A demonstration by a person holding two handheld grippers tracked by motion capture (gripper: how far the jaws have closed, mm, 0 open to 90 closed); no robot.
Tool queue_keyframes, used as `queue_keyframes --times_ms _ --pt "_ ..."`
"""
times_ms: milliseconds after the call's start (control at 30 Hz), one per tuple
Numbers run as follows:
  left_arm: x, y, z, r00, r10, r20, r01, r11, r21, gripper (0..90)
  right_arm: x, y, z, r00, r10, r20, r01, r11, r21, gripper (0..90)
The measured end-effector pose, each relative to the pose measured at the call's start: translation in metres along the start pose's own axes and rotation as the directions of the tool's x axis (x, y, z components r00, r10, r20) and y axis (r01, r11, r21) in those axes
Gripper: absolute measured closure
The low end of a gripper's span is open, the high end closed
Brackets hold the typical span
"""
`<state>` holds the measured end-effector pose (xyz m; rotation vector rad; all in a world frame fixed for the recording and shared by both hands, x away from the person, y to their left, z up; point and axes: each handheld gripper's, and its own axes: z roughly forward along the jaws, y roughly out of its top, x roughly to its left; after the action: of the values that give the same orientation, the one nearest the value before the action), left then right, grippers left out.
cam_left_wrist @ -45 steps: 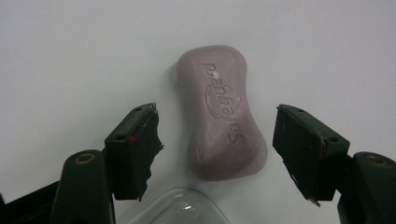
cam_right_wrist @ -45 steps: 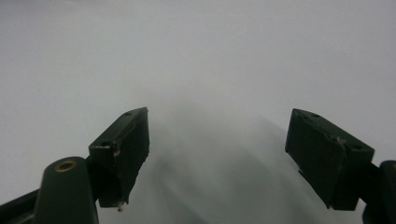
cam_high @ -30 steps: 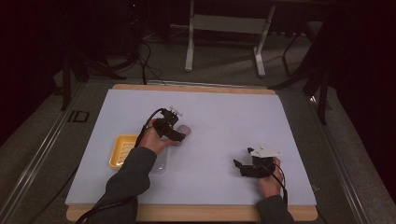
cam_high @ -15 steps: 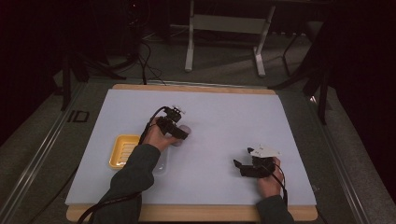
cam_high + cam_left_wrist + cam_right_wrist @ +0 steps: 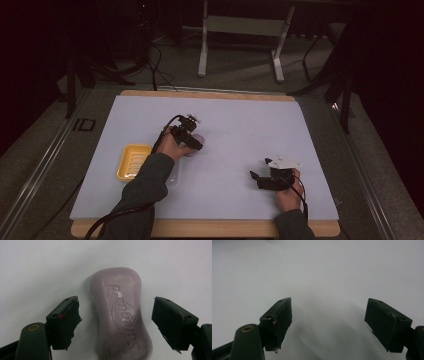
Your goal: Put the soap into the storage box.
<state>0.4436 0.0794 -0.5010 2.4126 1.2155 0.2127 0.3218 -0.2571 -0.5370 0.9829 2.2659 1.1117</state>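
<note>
In the left gripper view the 2 black fingers (image 5: 63, 322) stand wide apart, 1 on each side of a mauve soap bar (image 5: 120, 315) that lies flat on the white bench (image 5: 37, 265), its embossed face up. Neither finger touches it; a gap shows on both sides. The left gripper (image 5: 120, 325) appears poised for a grasp, so the step in hand is probably picking up the soap. The next move would call for bringing the fingers in squarely across the bar's narrow waist, since a smooth, rounded bar may well slip from an off-centre pinch.

The right gripper (image 5: 328, 325) has its fingers just as wide apart over bare bench, holding nothing.

In the high view the left gripper (image 5: 192, 137) sits at centre frame and the right gripper (image 5: 260, 180) at lower right, well apart. A yellow soap dish (image 5: 132, 161) at centre left, just beside the left forearm, is a likely destination.

The near end of the soap is cut off at the bottom edge. From above, the hand and gripper hide most of the bar.
</note>
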Motion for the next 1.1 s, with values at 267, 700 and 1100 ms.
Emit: queue_keyframes --times_ms 267,700,1100 --pt "0.0 0.003 0.009 0.9999 -0.016 0.004 0.016 0.9994 0.03 23.5 0.0 0.0 0.0 1.0 -0.002 0.001 0.002 1.0 0.003 21.5" --pt "-0.001 0.007 0.011 0.9996 -0.009 -0.029 0.011 0.9974 0.071 33.5 0.0 0.0 0.0 1.0 -0.003 0.001 0.003 1.0 0.003 21.4" --pt "-0.004 0.016 0.013 0.9987 -0.001 -0.052 0.009 0.989 0.148 35.1 0.001 0.0 0.0 1.0 -0.005 -0.001 0.005 1.0 0.005 21.5"
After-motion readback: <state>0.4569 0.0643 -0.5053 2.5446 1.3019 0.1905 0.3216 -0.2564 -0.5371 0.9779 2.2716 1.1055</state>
